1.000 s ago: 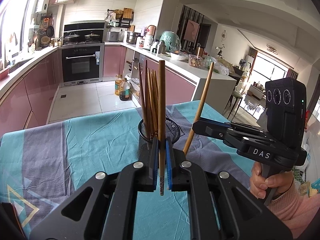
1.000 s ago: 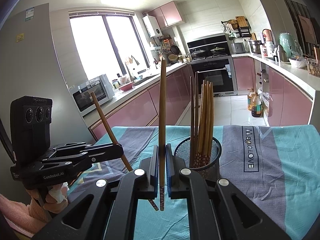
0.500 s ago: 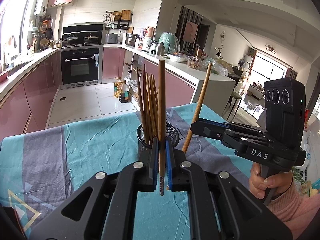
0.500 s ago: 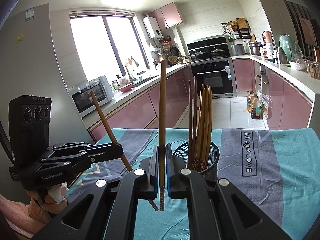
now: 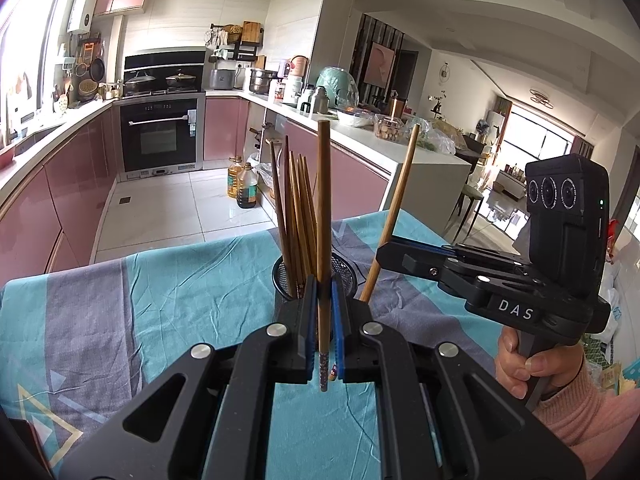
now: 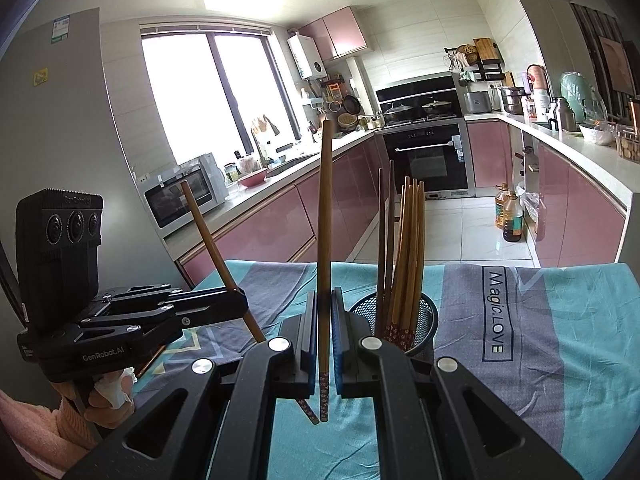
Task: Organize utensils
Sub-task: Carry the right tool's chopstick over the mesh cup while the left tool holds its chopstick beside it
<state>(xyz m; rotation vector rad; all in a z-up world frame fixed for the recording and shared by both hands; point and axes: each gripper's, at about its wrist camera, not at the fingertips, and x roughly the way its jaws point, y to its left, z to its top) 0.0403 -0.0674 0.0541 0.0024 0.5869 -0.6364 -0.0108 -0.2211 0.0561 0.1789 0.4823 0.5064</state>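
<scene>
A black mesh holder (image 5: 344, 270) with several wooden chopsticks (image 5: 296, 216) stands on the table; it also shows in the right wrist view (image 6: 424, 320). My left gripper (image 5: 324, 312) is shut on one upright chopstick (image 5: 323, 200), just in front of the holder. My right gripper (image 6: 325, 320) is shut on another upright chopstick (image 6: 325, 208), left of the holder. In the left wrist view the right gripper (image 5: 384, 254) holds its chopstick (image 5: 394, 212) tilted, right of the holder. In the right wrist view the left gripper (image 6: 236, 300) holds its chopstick (image 6: 208, 236) tilted.
A teal and grey tablecloth (image 5: 160, 292) covers the table (image 6: 560, 320). Behind are pink kitchen cabinets (image 5: 72, 184), an oven (image 5: 158, 136), oil bottles (image 5: 242, 184) on the floor and a cluttered counter (image 5: 360, 128).
Both grippers have moved slightly closer to the holder and a little higher, each still holding its chopstick. The holder has not moved.
</scene>
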